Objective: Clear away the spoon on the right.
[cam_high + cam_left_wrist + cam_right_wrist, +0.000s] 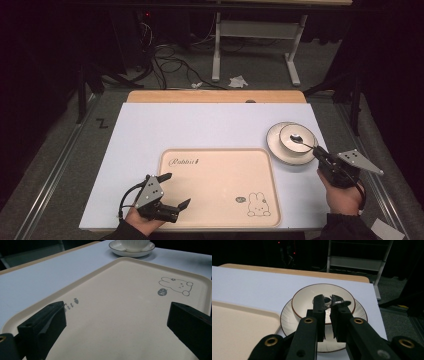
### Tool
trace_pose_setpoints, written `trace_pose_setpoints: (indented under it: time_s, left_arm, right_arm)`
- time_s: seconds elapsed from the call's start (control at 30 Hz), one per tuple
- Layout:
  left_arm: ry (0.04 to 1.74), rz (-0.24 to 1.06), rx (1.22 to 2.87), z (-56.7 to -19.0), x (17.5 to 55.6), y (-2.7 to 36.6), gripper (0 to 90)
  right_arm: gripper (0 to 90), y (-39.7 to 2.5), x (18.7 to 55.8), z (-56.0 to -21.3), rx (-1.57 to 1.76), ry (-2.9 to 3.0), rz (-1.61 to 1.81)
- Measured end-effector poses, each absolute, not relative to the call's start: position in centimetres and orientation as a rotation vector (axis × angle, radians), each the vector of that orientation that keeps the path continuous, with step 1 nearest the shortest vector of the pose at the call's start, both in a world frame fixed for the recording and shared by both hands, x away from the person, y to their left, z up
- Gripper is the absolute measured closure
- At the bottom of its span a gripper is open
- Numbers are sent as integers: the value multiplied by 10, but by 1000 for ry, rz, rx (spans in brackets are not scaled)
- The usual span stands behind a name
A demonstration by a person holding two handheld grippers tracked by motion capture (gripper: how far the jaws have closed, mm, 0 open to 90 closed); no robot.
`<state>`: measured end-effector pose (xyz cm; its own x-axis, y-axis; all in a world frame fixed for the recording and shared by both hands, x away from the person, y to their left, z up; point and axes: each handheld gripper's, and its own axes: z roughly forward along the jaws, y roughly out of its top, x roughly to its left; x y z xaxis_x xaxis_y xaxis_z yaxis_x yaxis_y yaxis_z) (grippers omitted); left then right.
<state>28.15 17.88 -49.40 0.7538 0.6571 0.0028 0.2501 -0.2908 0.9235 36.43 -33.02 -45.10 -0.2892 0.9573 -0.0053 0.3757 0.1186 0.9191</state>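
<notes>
A white sheet covers the counter (210, 125), with a strip of bare wood along its far edge; on the floor beyond, at the top of the frame, stand a white metal frame (257, 45), loose black cables (170, 65) and a crumpled scrap of paper (238, 81). A cream rectangular plastic tray (220, 165) printed with a rabbit and the word "Rabbit" lies at the lower centre of the high view. At the lower left, the left hand-held gripper (176, 190) hovers over the tray's near left corner, jaws spread wide with nothing between them. Just right of the tray sits a white ribbed saucer (276, 147) carrying a white brown-rimmed bowl (305, 134). The right hand-held gripper (327, 301), reaching in from the lower right, has its jaws nearly together, pinching the handle of a small metal spoon (298, 138) whose head rests inside the bowl.
</notes>
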Motion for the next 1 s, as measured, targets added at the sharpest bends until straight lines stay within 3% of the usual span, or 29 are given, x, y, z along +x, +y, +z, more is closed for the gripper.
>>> trace_pose_setpoints:
  time_s: [1.0]
  left_arm:
    - [714,489,1831,-492,281,182,0]
  right_arm:
    - [847,-323,338,-420,1164,1719,1234]
